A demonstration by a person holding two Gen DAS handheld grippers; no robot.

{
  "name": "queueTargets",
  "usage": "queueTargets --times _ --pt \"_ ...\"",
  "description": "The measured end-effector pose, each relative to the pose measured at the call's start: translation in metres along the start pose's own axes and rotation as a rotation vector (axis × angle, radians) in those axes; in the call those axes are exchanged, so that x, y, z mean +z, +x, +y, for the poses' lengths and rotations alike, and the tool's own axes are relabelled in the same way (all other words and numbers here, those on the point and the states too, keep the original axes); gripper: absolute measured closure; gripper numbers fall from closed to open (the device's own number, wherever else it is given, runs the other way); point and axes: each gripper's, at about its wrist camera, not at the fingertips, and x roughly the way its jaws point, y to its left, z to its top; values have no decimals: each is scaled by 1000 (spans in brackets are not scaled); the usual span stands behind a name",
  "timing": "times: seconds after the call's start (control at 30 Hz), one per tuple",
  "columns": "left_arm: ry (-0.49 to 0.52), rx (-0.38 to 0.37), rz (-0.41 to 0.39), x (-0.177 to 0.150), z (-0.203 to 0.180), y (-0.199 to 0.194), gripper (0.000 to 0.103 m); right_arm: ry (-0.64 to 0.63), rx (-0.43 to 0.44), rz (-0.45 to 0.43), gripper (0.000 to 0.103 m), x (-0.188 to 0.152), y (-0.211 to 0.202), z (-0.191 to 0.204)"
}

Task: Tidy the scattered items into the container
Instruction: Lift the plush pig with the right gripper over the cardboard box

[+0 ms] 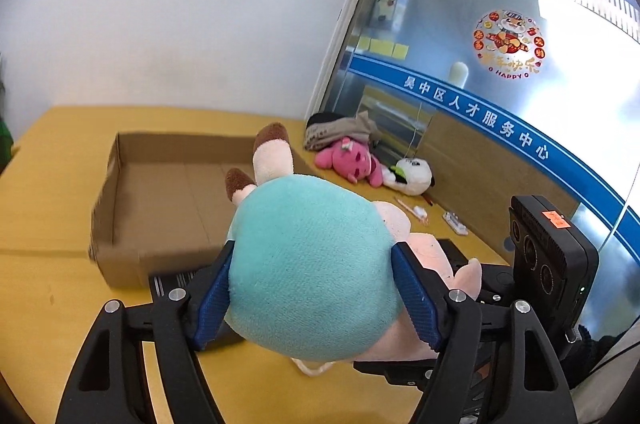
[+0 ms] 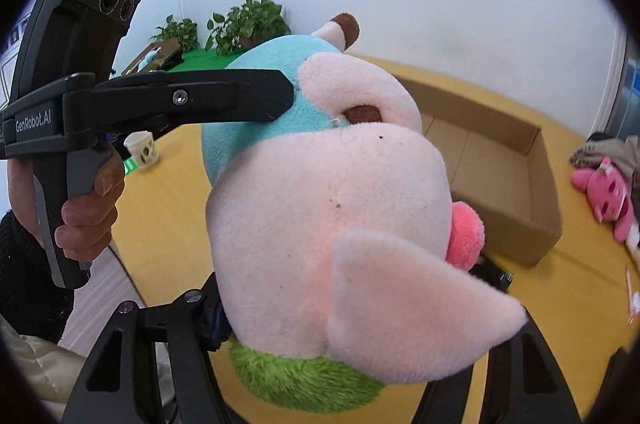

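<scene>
Left wrist view: left tongs clamp the pig plush, right tongs grip its head — carried just short of the empty cardboard box. Next — carry over, release.

White wall, frosted glass partition, potted plants.
</scene>
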Motion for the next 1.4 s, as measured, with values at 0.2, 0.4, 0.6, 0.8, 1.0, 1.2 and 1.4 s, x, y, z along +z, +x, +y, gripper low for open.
queueTargets --times 0.2,0.4,0.6,0.8,1.0,1.2,1.4 --pt "50 -25 -47 69 20 14 25 -29 -58 -80 36 57 -2 -19" --pt "88 -2 -76 133 48 35 25 -21 -67 -126 36 115 15 -47" --pt "79 16 -64 183 85 64 25 2 -49 -144 36 166 46 -79" --pt "83 40 -27 219 117 99 25 15 -34 -124 36 201 79 -106" --pt "44 61 -8 233 157 134 25 11 -23 -78 36 227 125 -129" --pt "-39 92 33 225 211 172 25 -1 26 -9 36 235 184 -147" --pt "-127 139 85 192 256 204 25 -69 98 77 36 225 245 -161"
